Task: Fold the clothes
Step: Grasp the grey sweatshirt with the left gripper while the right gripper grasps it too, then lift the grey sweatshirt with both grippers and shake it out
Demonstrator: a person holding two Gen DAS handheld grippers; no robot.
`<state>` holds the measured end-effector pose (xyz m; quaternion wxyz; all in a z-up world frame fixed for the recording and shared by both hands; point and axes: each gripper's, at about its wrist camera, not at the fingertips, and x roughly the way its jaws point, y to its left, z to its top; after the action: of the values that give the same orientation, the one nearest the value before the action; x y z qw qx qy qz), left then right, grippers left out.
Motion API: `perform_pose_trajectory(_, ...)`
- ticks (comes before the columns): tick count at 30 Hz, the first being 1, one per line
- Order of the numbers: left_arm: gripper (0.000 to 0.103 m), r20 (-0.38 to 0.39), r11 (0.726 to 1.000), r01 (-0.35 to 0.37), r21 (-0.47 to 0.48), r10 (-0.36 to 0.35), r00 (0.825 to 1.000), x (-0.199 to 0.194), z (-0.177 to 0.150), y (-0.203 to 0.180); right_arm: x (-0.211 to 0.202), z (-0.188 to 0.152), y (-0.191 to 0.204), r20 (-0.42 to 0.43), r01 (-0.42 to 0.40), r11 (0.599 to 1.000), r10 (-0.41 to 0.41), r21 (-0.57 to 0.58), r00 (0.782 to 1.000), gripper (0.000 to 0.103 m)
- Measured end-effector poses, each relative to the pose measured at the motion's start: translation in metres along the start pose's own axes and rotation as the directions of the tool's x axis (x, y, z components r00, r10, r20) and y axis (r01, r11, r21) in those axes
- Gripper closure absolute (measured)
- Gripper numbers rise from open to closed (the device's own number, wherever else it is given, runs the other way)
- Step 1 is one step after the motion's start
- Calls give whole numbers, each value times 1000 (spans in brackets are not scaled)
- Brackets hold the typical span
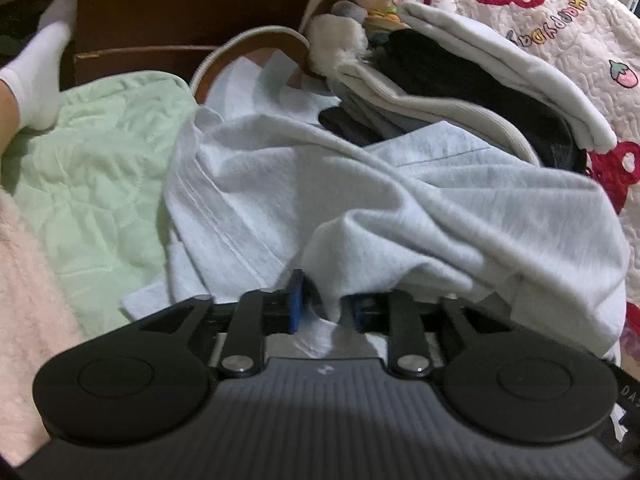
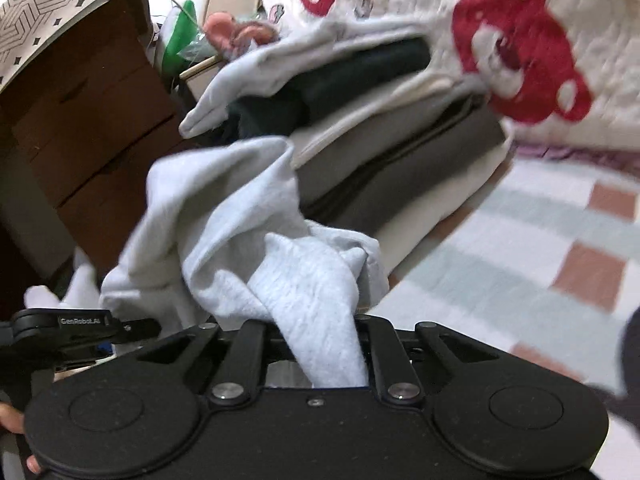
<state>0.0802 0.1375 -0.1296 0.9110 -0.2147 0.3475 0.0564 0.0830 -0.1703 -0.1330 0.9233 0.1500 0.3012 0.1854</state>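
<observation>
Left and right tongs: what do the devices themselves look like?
Left tongs: matte black, ribbed grey-black body, two round discs, silver pivot pins, blue finger pads. Right tongs: same black build, smooth body; "GenRobot.AI" lettering shows on the other device at that view's left.

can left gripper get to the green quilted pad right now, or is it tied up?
Probably not yet. The left gripper is shut on the light grey garment, which drapes across its front. The green quilted pad lies uncovered off to its left, so the path looks free once the cloth is let go.
</observation>
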Motion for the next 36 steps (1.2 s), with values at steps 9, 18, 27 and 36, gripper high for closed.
perform_pose_trajectory(9,95,-20,982,-124,140,128,992,7,-4,-17,1,-4,-11,60,60,998,-57,-37,997,89)
perform_pose_trajectory(18,96,151,988,-113,101,97,984,-35,9,-14,-32,7,-12,101,86,996,-83,-26,991,89)
perform_pose_trajectory(27,96,145,988,-101,117,84,986,-35,-10,-21,-77,18,-3,168,148,984,-130,-101,977,89)
perform_pose_trajectory(36,96,192,983,-70,169,37,981,-66,-19,-51,-129,28,-9,257,220,966,-180,-138,950,89)
